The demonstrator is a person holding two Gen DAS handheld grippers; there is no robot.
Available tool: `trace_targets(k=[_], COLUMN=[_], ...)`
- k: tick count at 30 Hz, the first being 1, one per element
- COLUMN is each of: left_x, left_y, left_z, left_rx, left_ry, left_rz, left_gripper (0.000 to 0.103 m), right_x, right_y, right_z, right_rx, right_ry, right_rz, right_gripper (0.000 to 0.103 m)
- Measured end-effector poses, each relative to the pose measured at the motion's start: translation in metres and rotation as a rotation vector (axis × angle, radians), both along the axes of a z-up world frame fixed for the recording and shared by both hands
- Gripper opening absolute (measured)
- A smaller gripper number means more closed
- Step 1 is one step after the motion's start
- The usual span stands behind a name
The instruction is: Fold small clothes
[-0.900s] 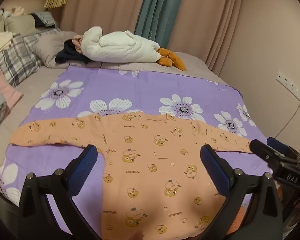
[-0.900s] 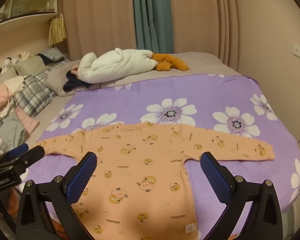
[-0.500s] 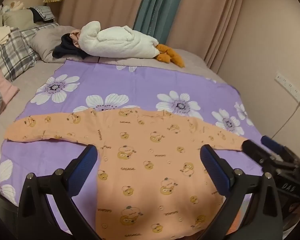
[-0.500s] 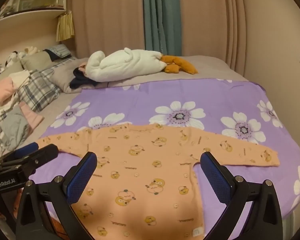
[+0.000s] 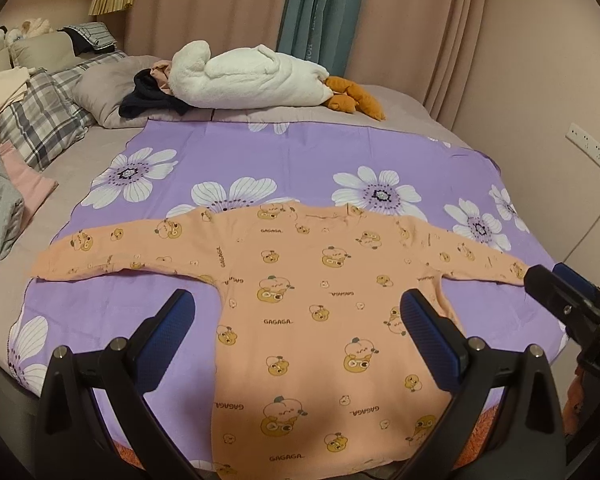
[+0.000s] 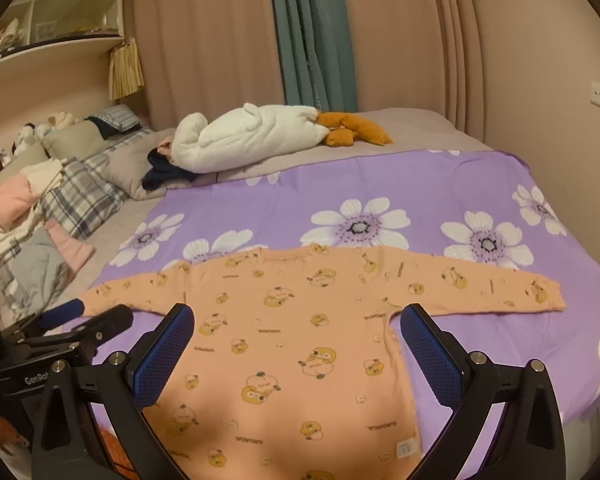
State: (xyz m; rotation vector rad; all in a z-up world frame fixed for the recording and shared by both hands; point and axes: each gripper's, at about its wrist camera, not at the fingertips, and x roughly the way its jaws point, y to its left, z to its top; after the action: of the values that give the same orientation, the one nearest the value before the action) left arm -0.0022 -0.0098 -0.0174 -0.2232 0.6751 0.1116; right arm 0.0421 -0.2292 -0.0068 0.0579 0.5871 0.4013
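An orange long-sleeved baby shirt [image 5: 308, 300] with a cartoon print lies flat, sleeves spread, on a purple flowered sheet [image 5: 228, 160]. It also shows in the right wrist view [image 6: 300, 328]. My left gripper [image 5: 298, 320] is open and empty, raised above the shirt's lower body. My right gripper [image 6: 296, 336] is open and empty, also above the lower body. The right gripper shows at the right edge of the left wrist view [image 5: 560, 300], near the right cuff. The left gripper shows at the left of the right wrist view [image 6: 80, 320], near the left cuff.
A white plush [image 5: 252, 80] with orange feet lies at the back of the bed. Plaid pillows [image 5: 40, 120] and loose clothes [image 6: 28, 240] are piled on the left. The wall with a socket [image 5: 588, 148] stands close on the right. The bed's near edge is below the shirt hem.
Both grippers have pulled back and risen a little, so more of the shirt and sheet shows. The shirt has not moved. Both stay open.
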Motion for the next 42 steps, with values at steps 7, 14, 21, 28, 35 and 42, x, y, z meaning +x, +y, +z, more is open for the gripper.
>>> trace_targets(k=[7,14,21,28,35,42], left_x=[-0.001,0.003,0.005,0.008,0.009,0.009], left_y=[-0.001,0.007,0.023,0.033,0.041,0.045], left_z=[0.001,-0.002,-0.001,0.002,-0.001,-0.002], left_rx=[-0.003,-0.009,-0.038,-0.07,-0.09,-0.106], left_ry=[0.003,0.015,0.023,0.012,0.026,0.027], left_rz=[0.005,0.018,0.049,0.055,0.052,0.051], left_gripper=[0.103,0.103,0.103,0.103,0.103,0.103], right_x=[0.002,0.007,0.018,0.024,0.027,0.033], right_y=[-0.001,0.0,0.005,0.015,0.023,0.028], right_z=[-0.002,-0.003,-0.003,-0.001,0.002,0.001], right_rx=[0.009,0.043,0.034,0.015,-0.006,-0.002], right_ry=[-0.002,0.002,0.027,0.03,0.026,0.047], right_rz=[0.009,0.016,0.02,0.037,0.046,0.059], right_gripper=[0.102,0.102,0.102,0.102,0.102,0.102])
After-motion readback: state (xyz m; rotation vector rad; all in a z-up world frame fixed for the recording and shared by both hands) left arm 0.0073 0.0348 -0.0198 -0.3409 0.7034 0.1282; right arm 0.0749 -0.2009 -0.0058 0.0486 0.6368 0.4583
